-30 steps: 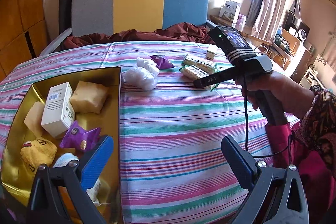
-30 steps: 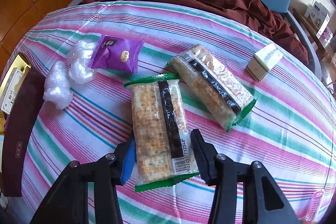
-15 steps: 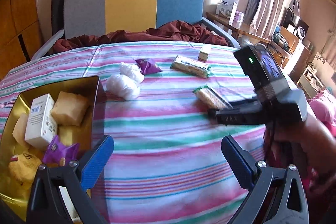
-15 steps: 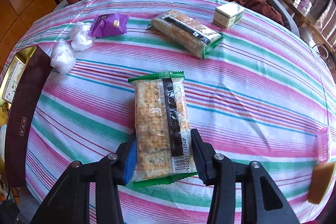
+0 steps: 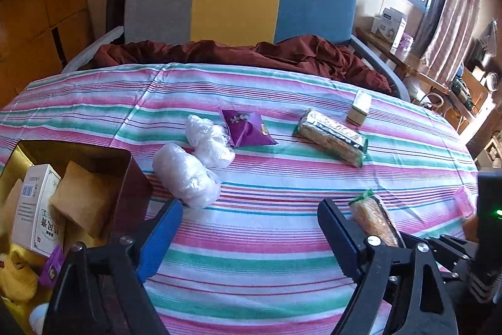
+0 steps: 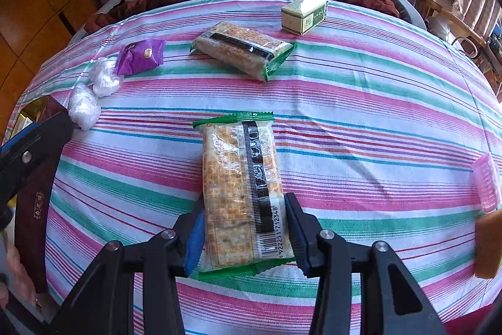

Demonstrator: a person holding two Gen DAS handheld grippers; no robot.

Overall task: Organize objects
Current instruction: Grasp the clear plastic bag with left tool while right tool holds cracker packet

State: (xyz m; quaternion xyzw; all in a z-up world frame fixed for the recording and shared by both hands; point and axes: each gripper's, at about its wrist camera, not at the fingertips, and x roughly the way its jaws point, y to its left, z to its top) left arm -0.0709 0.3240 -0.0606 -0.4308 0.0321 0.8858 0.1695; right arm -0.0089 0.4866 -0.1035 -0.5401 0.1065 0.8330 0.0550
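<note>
My right gripper [image 6: 243,233] is shut on a green-edged cracker pack [image 6: 241,187] and holds it above the striped tablecloth; the pack also shows in the left wrist view [image 5: 373,217]. My left gripper [image 5: 251,228] is open and empty, just right of a gold tin [image 5: 125,159] holding a white box [image 5: 36,206], a tan packet [image 5: 83,198] and other snacks. On the cloth lie a second cracker pack [image 6: 243,51], a purple packet [image 6: 141,55], two white plastic-wrapped lumps [image 6: 84,105] and a small green-white box [image 6: 304,13].
A pink object [image 6: 486,182] and a tan block [image 6: 488,244] sit at the table's right edge. A sofa with a dark red blanket [image 5: 251,52] stands behind the table. The tin's dark lid [image 6: 36,203] is at the left.
My right gripper has pulled the cracker pack back toward the near edge of the table. My left gripper has shifted right, away from above the tin.
</note>
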